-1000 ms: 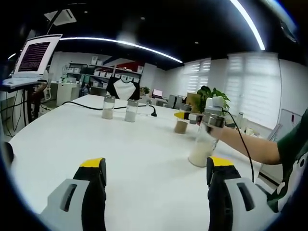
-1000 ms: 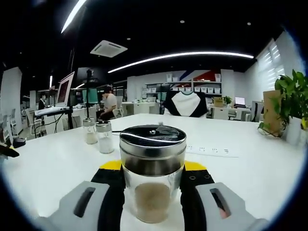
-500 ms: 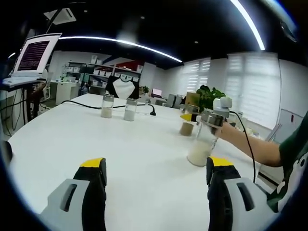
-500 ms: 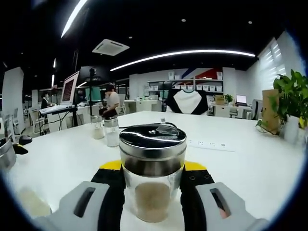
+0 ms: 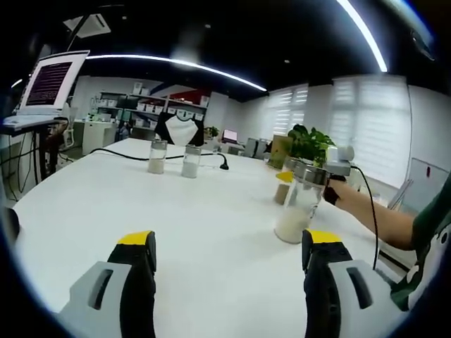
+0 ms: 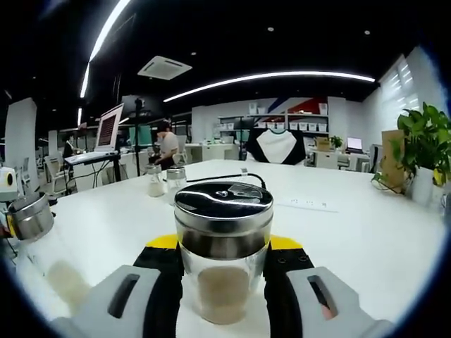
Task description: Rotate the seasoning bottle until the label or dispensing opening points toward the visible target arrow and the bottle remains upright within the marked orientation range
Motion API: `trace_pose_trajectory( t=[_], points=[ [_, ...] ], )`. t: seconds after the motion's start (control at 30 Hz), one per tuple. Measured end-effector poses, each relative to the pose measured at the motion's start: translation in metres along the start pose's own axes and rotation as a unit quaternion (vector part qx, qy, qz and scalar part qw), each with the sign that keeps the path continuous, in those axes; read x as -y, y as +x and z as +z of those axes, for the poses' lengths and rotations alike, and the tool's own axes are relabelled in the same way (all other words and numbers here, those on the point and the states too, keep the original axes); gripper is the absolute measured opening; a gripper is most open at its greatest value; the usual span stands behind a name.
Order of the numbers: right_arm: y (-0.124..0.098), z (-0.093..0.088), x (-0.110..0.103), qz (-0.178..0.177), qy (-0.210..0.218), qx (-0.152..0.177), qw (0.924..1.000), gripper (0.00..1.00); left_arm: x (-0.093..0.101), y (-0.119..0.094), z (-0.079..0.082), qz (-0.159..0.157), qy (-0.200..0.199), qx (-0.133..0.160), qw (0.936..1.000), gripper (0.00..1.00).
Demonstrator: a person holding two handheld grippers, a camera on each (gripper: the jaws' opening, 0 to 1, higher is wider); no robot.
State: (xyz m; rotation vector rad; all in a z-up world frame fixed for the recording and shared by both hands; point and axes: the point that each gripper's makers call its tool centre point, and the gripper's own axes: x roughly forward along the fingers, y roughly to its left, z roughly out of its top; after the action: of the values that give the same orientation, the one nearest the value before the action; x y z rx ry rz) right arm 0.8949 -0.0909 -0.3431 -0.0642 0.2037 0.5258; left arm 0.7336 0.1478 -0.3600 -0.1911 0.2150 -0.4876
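Gripping a bottle point(image 6: 223, 257) of brown seasoning between their yellow-tipped jaws, the right tongs point(image 6: 223, 278) hold it upright just over the white counter point(image 6: 352, 239); the clamp sits on the glass body, leaving the steel lid free, a hold suited to turning the bottle about its axis. No target arrow can be made out. The left tongs point(image 5: 225, 260) hang apart and empty above the near counter point(image 5: 106, 204). A taller bottle point(image 5: 299, 204) of white powder stands right of them; two small jars point(image 5: 173, 158) stand far off, beside a black cable point(image 5: 127, 153).
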Motion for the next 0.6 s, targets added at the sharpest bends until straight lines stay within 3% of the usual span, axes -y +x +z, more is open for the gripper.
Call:
trace_pose_trajectory(
  t=[0.6],
  points=[
    [-0.044,-0.009,-0.023,0.011,0.000,-0.011,0.9999,0.43,0.000,-0.001,0.001,0.000,0.001,0.000,1.0000,0.90]
  ],
)
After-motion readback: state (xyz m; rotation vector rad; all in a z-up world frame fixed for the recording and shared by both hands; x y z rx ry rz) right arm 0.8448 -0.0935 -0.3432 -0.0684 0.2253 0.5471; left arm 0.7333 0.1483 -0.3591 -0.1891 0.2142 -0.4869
